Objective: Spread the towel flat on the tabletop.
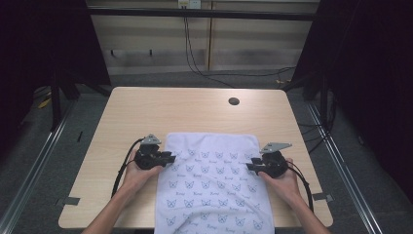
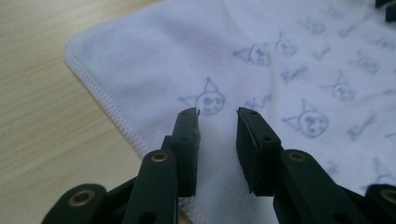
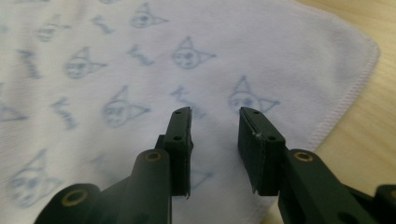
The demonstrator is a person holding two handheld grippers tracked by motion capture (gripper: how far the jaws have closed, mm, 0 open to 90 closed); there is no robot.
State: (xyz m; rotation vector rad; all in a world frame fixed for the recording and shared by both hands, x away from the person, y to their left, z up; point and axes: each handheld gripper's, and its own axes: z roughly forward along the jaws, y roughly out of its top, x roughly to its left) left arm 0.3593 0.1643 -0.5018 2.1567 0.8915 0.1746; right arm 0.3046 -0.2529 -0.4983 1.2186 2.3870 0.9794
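Towel (image 1: 214,180) lies flat on the table (image 1: 146,112), long axis running away from me, near end hanging off the table's front edge, far edge about mid-table. I've got my left gripper (image 1: 168,158) at its left side and my right gripper (image 1: 251,166) at its right side, both pointing inward toward each other across the cloth. In the left gripper view the jaws stand spread with a clear gap, white printed cloth visible between and under them, nothing pinched; the stitched hem and far-left corner (image 2: 74,49) sit just ahead and to the outside. Right gripper view is the mirror: jaws apart, empty, hovering over the cloth, far-right corner (image 3: 369,51) ahead and outboard. Can't tell whether either set of tips actually touches the fabric. My read: this is the setup for a grab on both side hems. The relation that matters: each hem lies just behind and outside its gripper's tips, so the jaws are already past the edge, over the cloth. Neither hand is obviously nearer its hem; they look about level, left maybe a touch farther up the towel. Next move probably needs both to drop and close on an edge together, or the fold goes skew.
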